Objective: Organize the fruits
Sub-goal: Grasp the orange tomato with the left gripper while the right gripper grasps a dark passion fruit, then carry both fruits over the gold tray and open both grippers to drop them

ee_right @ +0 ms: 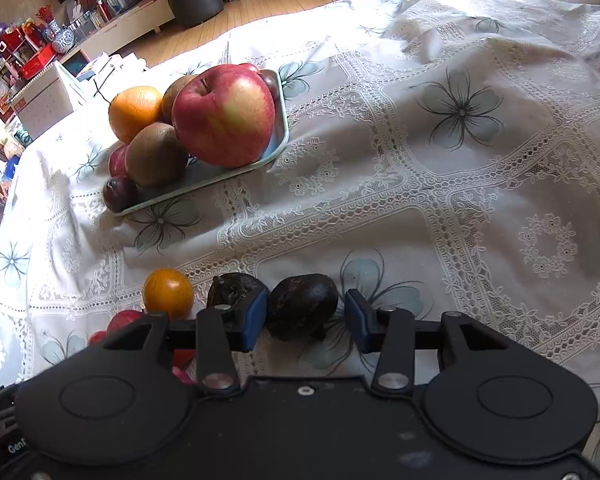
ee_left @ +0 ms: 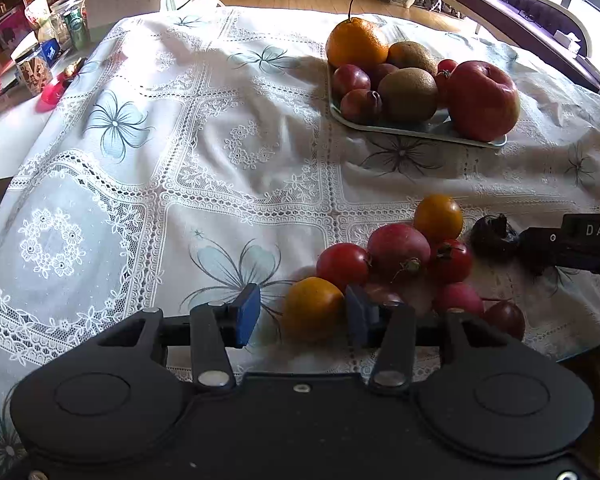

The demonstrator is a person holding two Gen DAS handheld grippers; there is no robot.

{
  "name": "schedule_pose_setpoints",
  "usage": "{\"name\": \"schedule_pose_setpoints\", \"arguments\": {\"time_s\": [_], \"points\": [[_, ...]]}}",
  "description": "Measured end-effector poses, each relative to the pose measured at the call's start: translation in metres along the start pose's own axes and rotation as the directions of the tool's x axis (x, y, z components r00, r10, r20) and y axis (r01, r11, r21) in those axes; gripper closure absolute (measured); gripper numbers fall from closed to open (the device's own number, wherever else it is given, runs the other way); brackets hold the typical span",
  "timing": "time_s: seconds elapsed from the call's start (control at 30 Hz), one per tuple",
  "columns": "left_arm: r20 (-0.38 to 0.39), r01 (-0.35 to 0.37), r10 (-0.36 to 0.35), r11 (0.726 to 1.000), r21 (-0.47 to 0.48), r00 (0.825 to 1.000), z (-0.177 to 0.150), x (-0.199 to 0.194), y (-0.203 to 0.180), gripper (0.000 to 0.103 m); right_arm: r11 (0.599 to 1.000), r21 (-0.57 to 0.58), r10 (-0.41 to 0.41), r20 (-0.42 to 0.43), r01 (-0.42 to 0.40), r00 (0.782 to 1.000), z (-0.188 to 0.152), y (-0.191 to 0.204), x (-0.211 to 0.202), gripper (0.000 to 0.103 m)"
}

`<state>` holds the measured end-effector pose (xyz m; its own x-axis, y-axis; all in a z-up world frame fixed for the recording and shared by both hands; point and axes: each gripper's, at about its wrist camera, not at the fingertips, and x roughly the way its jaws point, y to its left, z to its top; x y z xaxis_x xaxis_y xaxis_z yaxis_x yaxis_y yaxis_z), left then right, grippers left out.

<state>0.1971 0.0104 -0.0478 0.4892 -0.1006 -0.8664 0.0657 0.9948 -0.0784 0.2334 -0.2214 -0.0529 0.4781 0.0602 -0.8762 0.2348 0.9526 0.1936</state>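
Two tongs: both sit low over the lace-covered counter (ee_left: pixel 220 152), on the near side of the tray (ee_left: pixel 416 130).
Landmark: the pale tray, already loaded with a big apple (ee_left: pixel 482 100), an orange (ee_left: pixel 356 44), kiwis (ee_left: pixel 408 94) and plums (ee_left: pixel 350 80).
Loose pile: small red and orange fruits cluster on the cloth well short of the tray, on its near side; the nearest is an orange tomato-like fruit (ee_left: pixel 312 308).
Left tongs (ee_left: pixel 302 314): jaws apart, the orange fruit between the blue pads; the right pad looks to be touching it, the left pad stands clear.
Right tongs (ee_right: pixel 306 316): jaws apart around a dark wrinkled fruit (ee_right: pixel 304 306), possibly a passion fruit, though the skin is too shadowed to be sure; the left pad is against it, the right pad just beside.
Second dark fruit (ee_right: pixel 232 290): lies just beyond the left pad, nearer the tray, beside another orange fruit (ee_right: pixel 168 292).
Step in hand: lining up grasps on loose fruit, one piece per tool; nothing is clamped yet.
Progress: judged partly done, since the tray is crowded and a handful stays on the cloth.
Next move calls for: closing gently on round, soft-skinned pieces, lifting clear of neighbours, then finding a free gap on the tray's near edge.
Risk: the tray's heap could roll if nudged.
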Motion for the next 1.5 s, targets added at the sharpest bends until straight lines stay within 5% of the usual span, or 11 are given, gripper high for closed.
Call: {"name": "schedule_pose_setpoints", "arguments": {"time_s": [0.17,0.4,0.63,0.7,0.9,1.17,1.3,1.5], "points": [[-0.025,0.004,-0.005,1.000,-0.023,1.000,-0.006,0.017,0.000,0.046,1.000,-0.006,-0.004,0.060,0.005,0.998,-0.010,0.001,0.002,0.056],[0.106,-0.064,0.057,0.996,0.065,0.993,-0.031,0.017,-0.015,0.050,0.999,-0.032,0.023,0.139,-0.019,0.990,-0.025,-0.004,-0.002,0.061],[0.160,0.023,-0.020,1.000,-0.018,0.987,-0.035,0.010,0.003,0.058,0.996,-0.089,0.033,0.187,-0.017,0.982,-0.034,0.002,-0.010,0.064],[0.168,0.059,-0.049,0.997,-0.053,0.985,-0.036,0.010,0.010,0.058,0.994,-0.108,0.041,0.215,-0.018,0.976,-0.037,0.004,-0.015,0.075],[0.205,0.106,-0.083,0.989,-0.105,0.975,-0.037,0.001,0.020,0.058,0.992,-0.117,0.069,0.235,-0.042,0.970,-0.039,0.002,-0.022,0.079],[0.163,0.063,-0.047,0.994,-0.092,0.985,-0.034,-0.012,0.011,0.058,0.988,0.019,0.145,0.187,-0.152,0.972,-0.028,-0.022,-0.032,0.079],[0.095,0.072,-0.063,0.993,-0.094,0.993,-0.030,-0.026,0.006,0.058,0.986,0.020,0.157,0.222,-0.165,0.962,-0.030,-0.023,-0.056,0.079],[0.100,0.044,-0.042,0.999,-0.024,0.994,-0.045,-0.062,-0.012,0.058,0.977,0.003,0.206,0.245,-0.214,0.947,-0.050,-0.024,-0.103,0.079]]}}
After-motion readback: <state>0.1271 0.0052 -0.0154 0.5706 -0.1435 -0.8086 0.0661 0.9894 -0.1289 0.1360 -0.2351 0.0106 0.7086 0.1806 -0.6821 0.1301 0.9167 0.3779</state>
